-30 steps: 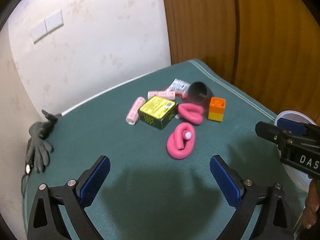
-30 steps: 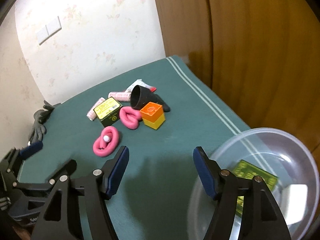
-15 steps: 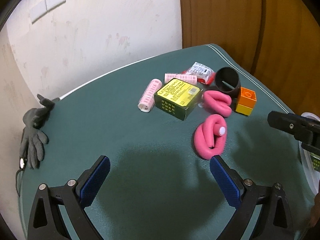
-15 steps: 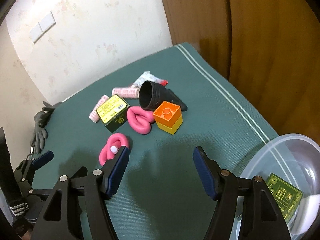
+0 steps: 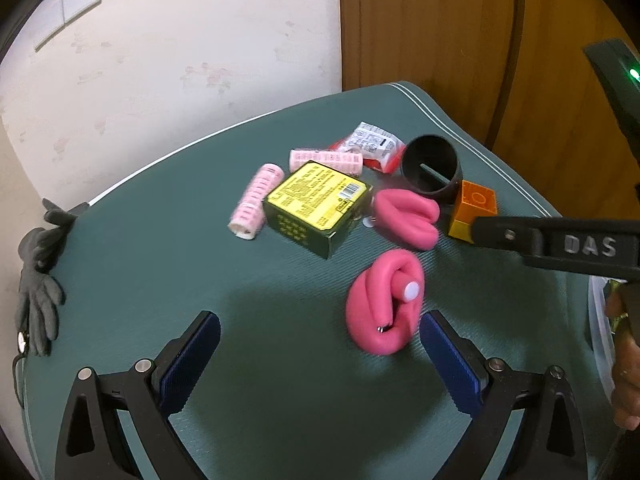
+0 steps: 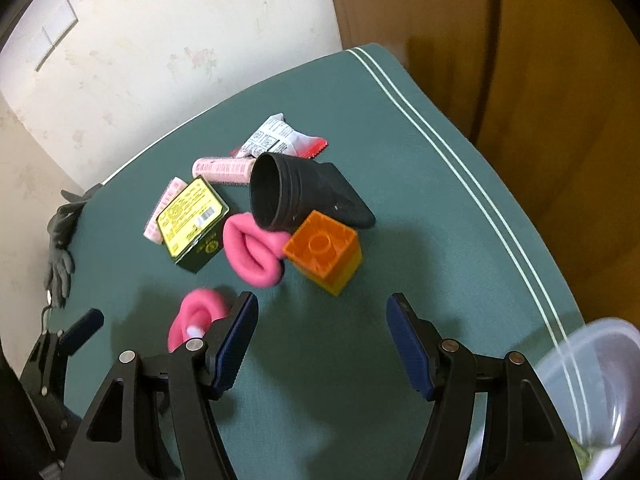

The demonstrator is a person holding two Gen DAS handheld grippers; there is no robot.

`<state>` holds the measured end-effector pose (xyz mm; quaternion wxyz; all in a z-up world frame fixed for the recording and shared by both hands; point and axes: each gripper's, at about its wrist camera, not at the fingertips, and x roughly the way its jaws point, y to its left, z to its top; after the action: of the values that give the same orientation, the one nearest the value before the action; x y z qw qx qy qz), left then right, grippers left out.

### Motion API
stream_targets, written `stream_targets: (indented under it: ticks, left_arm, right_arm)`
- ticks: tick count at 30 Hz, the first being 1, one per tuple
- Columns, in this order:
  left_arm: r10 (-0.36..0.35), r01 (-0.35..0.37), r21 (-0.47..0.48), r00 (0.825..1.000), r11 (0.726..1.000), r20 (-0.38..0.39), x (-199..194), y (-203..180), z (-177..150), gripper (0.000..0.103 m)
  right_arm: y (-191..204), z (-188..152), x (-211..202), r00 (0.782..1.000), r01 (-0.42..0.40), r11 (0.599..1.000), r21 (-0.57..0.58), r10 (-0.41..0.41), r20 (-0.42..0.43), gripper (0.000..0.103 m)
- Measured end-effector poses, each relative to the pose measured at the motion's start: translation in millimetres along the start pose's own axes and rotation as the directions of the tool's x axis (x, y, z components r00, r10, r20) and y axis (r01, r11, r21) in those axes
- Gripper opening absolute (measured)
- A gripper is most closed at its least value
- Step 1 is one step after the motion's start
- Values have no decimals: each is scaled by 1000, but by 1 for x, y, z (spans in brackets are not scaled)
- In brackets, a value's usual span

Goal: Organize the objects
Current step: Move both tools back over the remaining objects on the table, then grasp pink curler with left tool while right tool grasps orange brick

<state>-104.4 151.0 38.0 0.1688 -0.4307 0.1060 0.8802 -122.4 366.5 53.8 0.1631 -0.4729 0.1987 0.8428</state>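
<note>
Right claw point(image 6: 322, 344), jaws apart & empty, hangs over green-cloth table point(image 6: 400, 140); orange-on-yellow plastic toy block point(image 6: 325, 257) lies just ahead, centred betw. its pads. Left claw point(image 5: 320, 354), wide & empty, sits nearer coiled pink foam roller point(image 5: 386, 302), beside its right pad

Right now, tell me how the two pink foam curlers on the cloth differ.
The near curler is wound into a tight coil with a white end cap showing; the far curler is folded into a flat loop with no cap visible. The near one lies apart by the left gripper; the far one touches the orange block. Both are pink foam.
</note>
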Motion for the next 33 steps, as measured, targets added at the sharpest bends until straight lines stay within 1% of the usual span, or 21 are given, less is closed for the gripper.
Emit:
stream_targets:
  ticks: [6, 13, 20, 23, 25, 26, 27, 28, 29, 30, 32, 33]
  left_arm:
    - [-1, 0, -6, 1000, 1000, -22, 15, -4, 6, 102]
    - [-28, 28, -7, 999, 1000, -43, 29, -12, 12, 102]
    - [-39, 38, -17, 998, 999, -57, 40, -14, 13, 102]
    - [-38, 37, -17, 998, 999, -59, 44, -13, 11, 102]
    - [-32, 31, -15, 998, 999, -57, 45, -13, 10, 101]
    - [-34, 34, -16, 998, 999, -54, 45, -12, 9, 100]
    - [-35, 34, -17, 998, 999, -56, 46, -14, 10, 96]
    - [-38, 37, -17, 998, 999, -57, 47, -14, 10, 89]
    - [-41, 40, -17, 997, 999, -59, 48, -14, 10, 85]
    - [-55, 53, -18, 997, 998, -61, 49, -14, 10, 79]
    - [-69, 67, -23, 996, 997, -55, 48, -14, 10, 73]
    - [-70, 69, -18, 996, 997, -49, 47, -15, 10, 65]
  right_arm:
    - [2, 12, 18, 1000, 1, 1000, -8, -2, -21, 68]
    - [-3, 22, 41, 998, 6, 1000, 13, -6, -57, 68]
    - [-2, 24, 43, 999, 10, 1000, 14, -9, -41, 68]
    - [-3, 24, 42, 999, 5, 1000, 22, -4, -41, 61]
    - [-3, 24, 41, 999, -1, 1000, 22, 2, -45, 50]
    - [-3, 24, 41, 999, 3, 1000, 20, -2, -45, 49]
    - [-3, 24, 41, 999, 6, 1000, 17, -5, -44, 49]
    - [-3, 25, 41, 999, 5, 1000, 16, -4, -44, 49]
    - [-3, 23, 39, 999, 4, 1000, 17, -3, -43, 49]
    - [-4, 23, 38, 999, 2, 1000, 18, -1, -43, 49]
    - [-4, 23, 36, 999, -7, 1000, 21, 8, -42, 48]
    - [-5, 24, 35, 999, -9, 1000, 21, 10, -40, 48]
